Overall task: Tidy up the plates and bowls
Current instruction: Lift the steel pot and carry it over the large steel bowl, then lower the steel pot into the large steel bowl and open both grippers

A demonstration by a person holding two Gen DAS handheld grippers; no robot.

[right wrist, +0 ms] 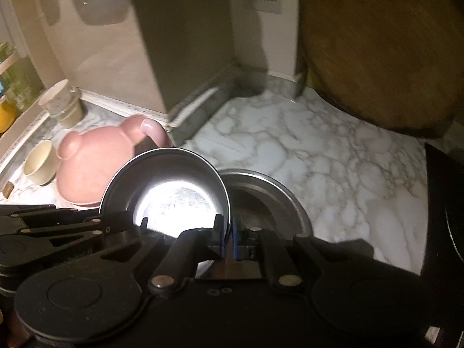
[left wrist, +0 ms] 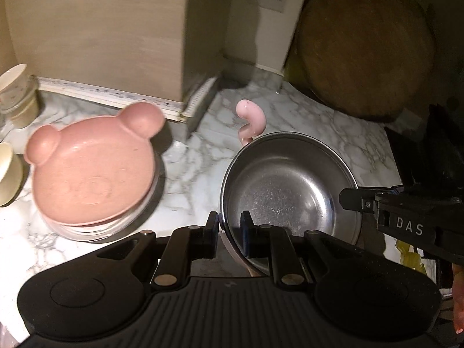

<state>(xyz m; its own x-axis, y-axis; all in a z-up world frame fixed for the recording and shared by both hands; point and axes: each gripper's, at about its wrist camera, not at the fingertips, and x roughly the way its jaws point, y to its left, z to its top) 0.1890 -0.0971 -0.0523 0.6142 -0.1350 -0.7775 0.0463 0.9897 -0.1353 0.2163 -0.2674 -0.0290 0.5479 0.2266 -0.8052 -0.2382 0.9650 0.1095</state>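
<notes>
Both tongs are pinching metal bowls by the rim. At the bottom middle of the left wrist view, the left tongs [left wrist: 229, 226] are closed on the near edge of a shiny metal bowl [left wrist: 287, 191] — one finger is outside the rim and one is inside. This bowl sits in the lower right middle of that view, above the marble counter [left wrist: 197, 156]. A pink curly handle [left wrist: 251, 121] pokes up just behind its far rim. The right tongs [left wrist: 359, 203] reach in from the right edge of that same view, at the bowl's right side.

At the bottom middle of the right wrist view, the right tongs [right wrist: 227, 239] are squeezed nearly all the way together on the thin rim of a second metal bowl [right wrist: 261, 200]. The first bowl shows here too, tilted and glaring white inside, touching the second bowl on its left.

A pink bear plate [left wrist: 92, 171] rests on top of a stack at the left middle of the left wrist view. Small cream cups [right wrist: 40, 162] stand at the far left. A big round wooden board [right wrist: 377, 49] leans in the upper right corner, and a beige box [left wrist: 110, 37] stands at the upper left.
</notes>
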